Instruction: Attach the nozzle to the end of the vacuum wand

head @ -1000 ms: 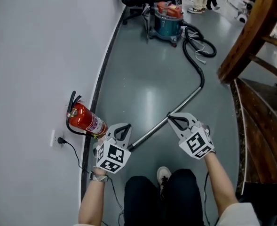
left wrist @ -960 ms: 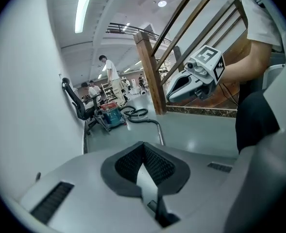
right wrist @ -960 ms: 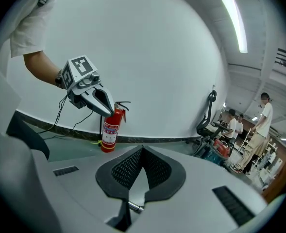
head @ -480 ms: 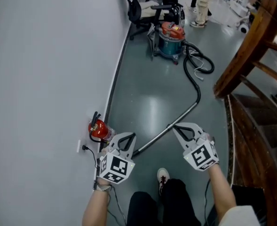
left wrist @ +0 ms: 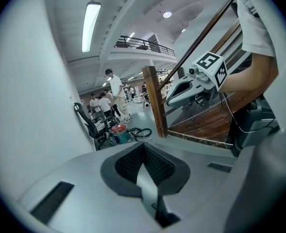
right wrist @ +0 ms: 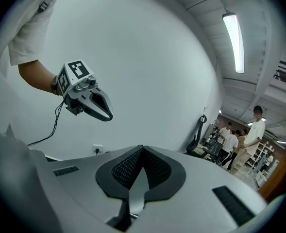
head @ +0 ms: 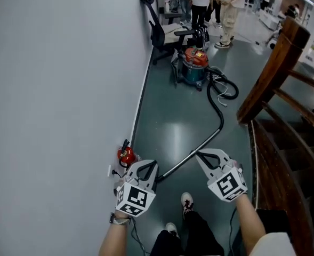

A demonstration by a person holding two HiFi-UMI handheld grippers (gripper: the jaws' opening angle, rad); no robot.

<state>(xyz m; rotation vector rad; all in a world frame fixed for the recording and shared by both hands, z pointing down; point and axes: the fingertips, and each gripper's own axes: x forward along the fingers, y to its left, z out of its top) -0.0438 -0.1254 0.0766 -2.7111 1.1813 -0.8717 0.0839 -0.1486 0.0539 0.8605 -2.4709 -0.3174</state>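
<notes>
A metal vacuum wand (head: 195, 154) lies on the grey floor, joined to a black hose (head: 219, 103) that runs back to a red and teal vacuum canister (head: 194, 67). No nozzle shows in any view. My left gripper (head: 152, 165) is raised high above the floor, shut and empty; its pads meet in the left gripper view (left wrist: 143, 147). My right gripper (head: 199, 155) hangs level with it, also shut and empty, pads closed in the right gripper view (right wrist: 142, 150). Each gripper shows in the other's view, the right (left wrist: 174, 97) and the left (right wrist: 106, 114).
A red fire extinguisher (head: 127, 156) stands against the white wall (head: 66, 79) beside a socket with a plugged cable. A wooden stair rail (head: 271, 68) rises on the right. A black office chair (head: 159, 33) and several people stand at the far end.
The view and both grippers have risen well above the floor. The wand, extinguisher and vacuum now look smaller and farther below. Both grippers stay shut.
</notes>
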